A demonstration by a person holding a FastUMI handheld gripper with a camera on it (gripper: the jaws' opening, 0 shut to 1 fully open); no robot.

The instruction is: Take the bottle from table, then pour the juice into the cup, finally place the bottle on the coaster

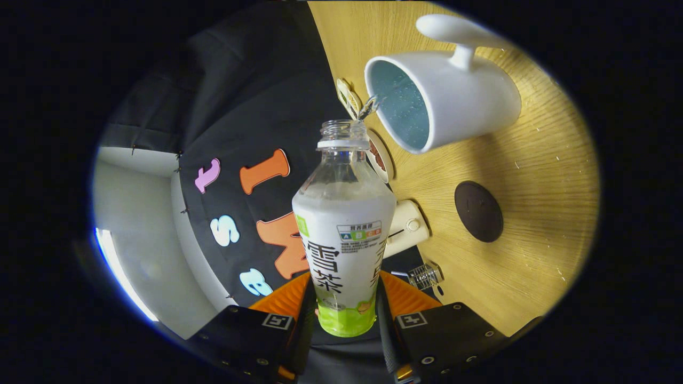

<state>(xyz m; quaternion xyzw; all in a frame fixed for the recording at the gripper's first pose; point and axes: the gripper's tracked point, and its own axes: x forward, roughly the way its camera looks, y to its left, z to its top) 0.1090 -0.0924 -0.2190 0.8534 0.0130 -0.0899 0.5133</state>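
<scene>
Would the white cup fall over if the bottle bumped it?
Probably not easily: the cup looks thick-walled and wide, so fairly heavy, and liquid is pouring into it. The bottle, gripped in the jaws, looks thin plastic and probably lighter.

Wooden table (539, 176) beyond the fingers. Resting on it: white cup (459, 90), dark round coaster (478, 211), small clear bottle cap (425, 276).

A recording booth, not a lived-in home: black cloth wall (235, 106) at nine o'clock of the bottle, a bare wood-grain table (533, 176) at three o'clock, pale plain wall (133, 213) beyond.
</scene>
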